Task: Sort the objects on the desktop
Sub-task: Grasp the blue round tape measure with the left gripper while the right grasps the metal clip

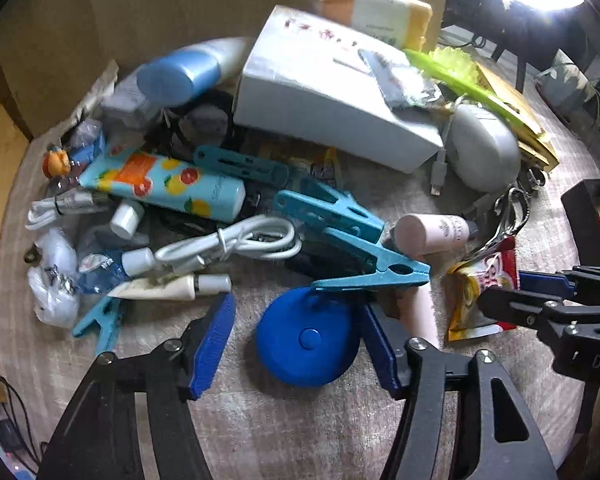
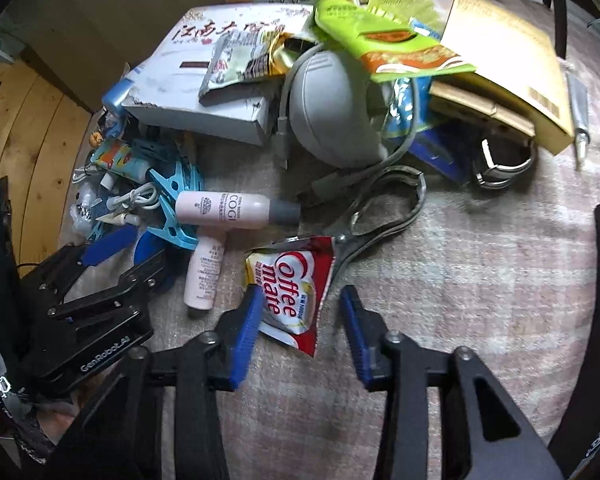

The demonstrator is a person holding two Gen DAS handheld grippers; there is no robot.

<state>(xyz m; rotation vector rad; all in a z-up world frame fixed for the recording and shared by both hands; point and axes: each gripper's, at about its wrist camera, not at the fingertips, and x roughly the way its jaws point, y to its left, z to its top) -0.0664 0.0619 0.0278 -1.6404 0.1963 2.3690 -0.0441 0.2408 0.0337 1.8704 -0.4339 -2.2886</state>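
1. Left wrist view: the left gripper (image 1: 296,344) points down at a messy pile on the table (image 1: 300,420). A round blue tape measure (image 1: 308,338) lies between its blue fingers (image 1: 212,344). The right finger touches the tape measure and the left one stands apart, so the jaws are open. A teal clip (image 1: 374,270) lies over its top edge. A white box (image 1: 332,92) sits behind, closed, so what is inside cannot be seen.

2. Right wrist view: the right gripper (image 2: 300,336) points down too. A Coffee mate packet (image 2: 290,286) lies between its fingers (image 2: 246,336). The left finger is at the packet's edge and the right one stands clear, so the jaws are open. Two pink bottles (image 2: 228,210) lie just beside it.
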